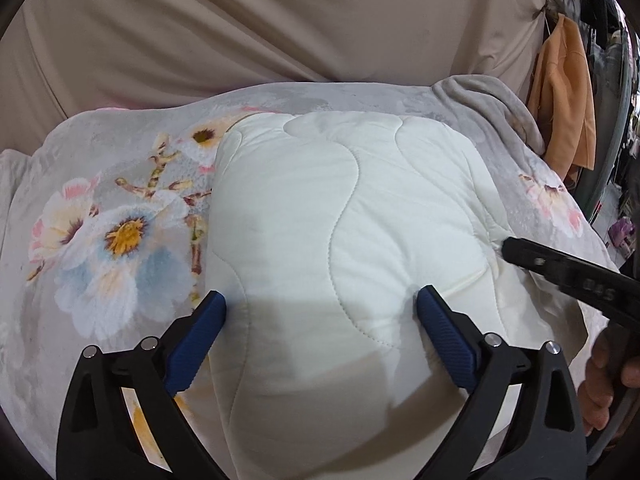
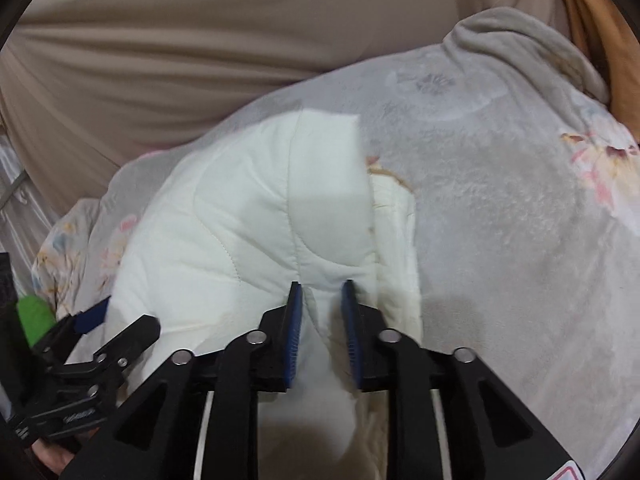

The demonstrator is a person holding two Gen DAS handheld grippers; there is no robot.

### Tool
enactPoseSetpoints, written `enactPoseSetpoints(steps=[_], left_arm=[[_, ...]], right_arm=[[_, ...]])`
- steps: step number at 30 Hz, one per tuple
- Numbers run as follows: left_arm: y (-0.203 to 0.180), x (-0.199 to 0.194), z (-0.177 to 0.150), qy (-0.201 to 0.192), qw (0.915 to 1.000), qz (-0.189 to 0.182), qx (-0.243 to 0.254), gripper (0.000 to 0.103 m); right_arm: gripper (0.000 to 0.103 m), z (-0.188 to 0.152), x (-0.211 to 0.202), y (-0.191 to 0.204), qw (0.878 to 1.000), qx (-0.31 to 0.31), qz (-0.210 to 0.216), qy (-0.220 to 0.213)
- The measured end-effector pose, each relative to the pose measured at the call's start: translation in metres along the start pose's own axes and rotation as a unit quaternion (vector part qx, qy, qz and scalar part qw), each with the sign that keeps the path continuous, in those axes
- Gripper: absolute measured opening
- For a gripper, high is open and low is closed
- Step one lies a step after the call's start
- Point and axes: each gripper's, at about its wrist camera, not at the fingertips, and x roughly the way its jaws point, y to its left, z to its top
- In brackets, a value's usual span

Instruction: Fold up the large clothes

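Grey floral blanket (image 1: 120,216) under quilt (image 1: 340,208), beige sheet (image 1: 280,20) behind.

Left tongs (image 1: 322,302) spread wide over folded white quilt (image 1: 344,208) on floral blanket (image 1: 120,216).

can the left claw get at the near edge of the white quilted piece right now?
Probably yes: left claw is open, straddling the white quilted piece, nothing between; right claw works off to the side.
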Motion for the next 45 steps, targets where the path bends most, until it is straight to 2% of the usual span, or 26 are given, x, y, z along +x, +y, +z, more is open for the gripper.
enactPoseSetpoints(steps=[1, 2, 3, 9, 11, 15, 19, 25, 31, 34, 36, 37, 41, 45], left_arm=[[0.001, 0.0, 0.0, 0.0, 1.0, -0.001, -0.003, 0.095], [0.001, 0.0, 0.0, 0.001, 1.0, -0.002, -0.005, 0.095], [0.001, 0.0, 0.0, 0.001, 1.0, -0.002, -0.006, 0.096], [0.006, -0.01, -0.003, 0.012, 0.9997, -0.017, -0.011, 0.096], [0.013, -0.017, -0.008, 0.014, 0.9995, -0.022, -0.02, 0.097], [0.042, -0.023, -0.027, 0.041, 0.9947, -0.061, -0.072, 0.098], [0.064, -0.011, -0.047, 0.077, 0.9807, -0.123, -0.132, 0.098], [0.052, 0.005, -0.048, 0.09, 0.9754, -0.16, -0.122, 0.098], [0.032, 0.005, -0.037, 0.085, 0.984, -0.127, -0.091, 0.098], [0.024, -0.001, -0.032, 0.074, 0.9895, -0.108, -0.061, 0.096], [0.017, -0.004, -0.027, 0.064, 0.993, -0.092, -0.037, 0.094], [0.015, -0.005, -0.025, 0.061, 0.9939, -0.087, -0.028, 0.094], [0.013, 0.002, -0.019, 0.06, 0.9954, -0.072, -0.016, 0.094], [0.019, 0.013, -0.018, 0.066, 0.9948, -0.074, -0.025, 0.098]], right_arm=[[0.04, -0.002, -0.008, -0.002, 1.0, 0.005, -0.002, -0.008], [0.055, -0.005, -0.013, -0.003, 1.0, 0.009, -0.002, -0.01], [0.066, -0.007, -0.016, -0.005, 1.0, 0.015, -0.001, -0.007], [0.079, -0.028, -0.005, -0.014, 0.999, 0.029, -0.006, 0.041], [0.081, -0.031, 0.001, -0.021, 0.998, 0.047, 0.013, 0.051], [0.086, -0.037, 0.012, -0.032, 0.994, 0.075, 0.047, 0.068], [0.086, -0.044, 0.022, -0.037, 0.988, 0.098, 0.086, 0.081], [0.089, -0.044, 0.026, -0.035, 0.987, 0.098, 0.099, 0.083], [0.087, -0.041, 0.029, -0.036, 0.985, 0.104, 0.112, 0.083], [0.075, -0.038, 0.026, -0.035, 0.985, 0.103, 0.119, 0.076], [0.063, -0.036, 0.022, -0.031, 0.987, 0.093, 0.112, 0.069], [0.061, -0.035, 0.02, -0.027, 0.988, 0.087, 0.107, 0.066], [0.062, -0.034, 0.024, -0.025, 0.989, 0.088, 0.098, 0.067], [0.071, -0.031, 0.029, -0.026, 0.988, 0.088, 0.106, 0.076]])
